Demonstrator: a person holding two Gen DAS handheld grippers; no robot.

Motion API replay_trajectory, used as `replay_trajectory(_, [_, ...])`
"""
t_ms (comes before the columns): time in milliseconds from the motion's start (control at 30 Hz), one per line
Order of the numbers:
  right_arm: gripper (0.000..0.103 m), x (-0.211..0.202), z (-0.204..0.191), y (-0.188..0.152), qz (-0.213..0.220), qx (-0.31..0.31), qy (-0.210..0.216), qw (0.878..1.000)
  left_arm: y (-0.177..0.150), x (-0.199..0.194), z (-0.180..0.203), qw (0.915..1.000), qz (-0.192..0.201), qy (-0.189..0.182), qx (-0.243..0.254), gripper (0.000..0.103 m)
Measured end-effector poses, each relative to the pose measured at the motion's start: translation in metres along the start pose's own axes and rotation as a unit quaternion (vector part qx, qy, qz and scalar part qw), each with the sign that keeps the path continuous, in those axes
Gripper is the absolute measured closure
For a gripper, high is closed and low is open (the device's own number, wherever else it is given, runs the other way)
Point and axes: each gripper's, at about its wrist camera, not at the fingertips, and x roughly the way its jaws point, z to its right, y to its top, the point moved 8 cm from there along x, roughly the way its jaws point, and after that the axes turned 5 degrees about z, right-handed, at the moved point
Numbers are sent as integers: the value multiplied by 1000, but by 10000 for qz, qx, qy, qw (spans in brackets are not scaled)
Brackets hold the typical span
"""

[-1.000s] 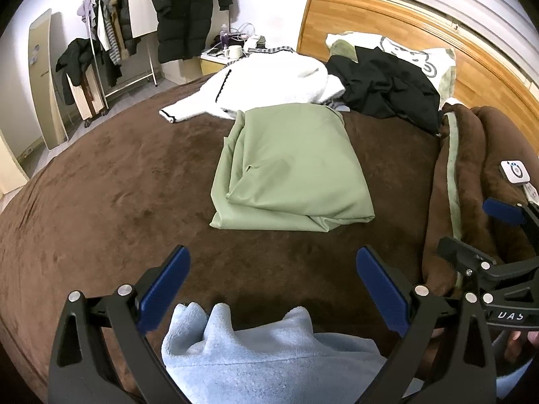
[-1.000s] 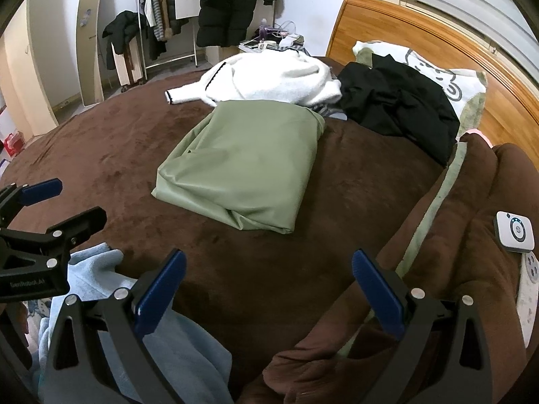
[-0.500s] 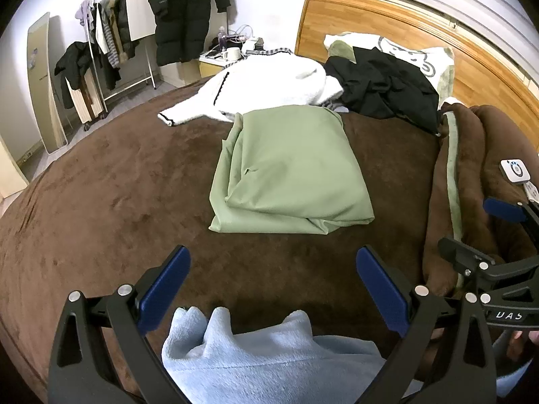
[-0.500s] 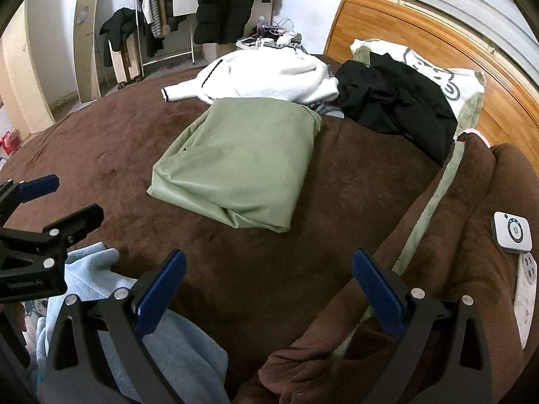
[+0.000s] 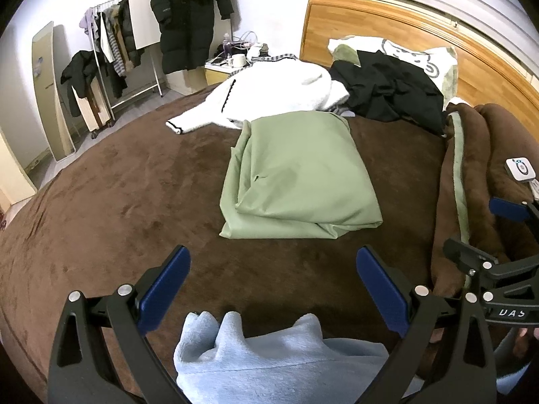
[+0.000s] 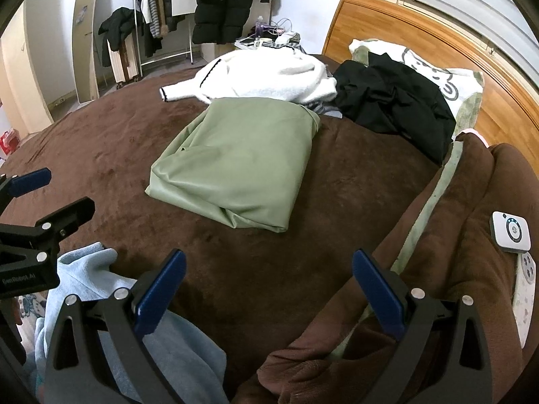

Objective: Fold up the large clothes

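- Over the last second very little has changed: both views have only crept a touch closer to the bed [image 5: 134,208], and the clothes lie as they did.
- The left gripper [image 5: 273,269] and right gripper [image 6: 269,271] hover with fingers spread wide, holding nothing.
- The green garment [image 5: 296,181] sits folded mid-bed, so that one looks done (my judgement).
- The light blue fleece garment [image 5: 269,353] lies bunched at the near edge, just under the left gripper; it seems the next piece to fold.
- Counted: one green, one blue, one white garment [image 5: 269,91], one black garment [image 5: 387,91] (both unfolded, by the headboard), two grippers.
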Motion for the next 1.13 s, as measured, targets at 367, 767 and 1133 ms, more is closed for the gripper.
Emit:
replay_trajectory(367, [6, 1, 0, 0, 6, 2, -2, 10000, -2, -2, 4, 9999, 39, -114, 68, 7])
replay_trajectory(767, [6, -1, 8, -1, 9, -29, -40, 10000, -3, -3, 4, 10000, 24, -83, 23, 7])
replay_trajectory(1133, [6, 4, 12, -1, 16, -192, -38, 9998, -8, 1, 4, 9999, -83, -139, 47, 6])
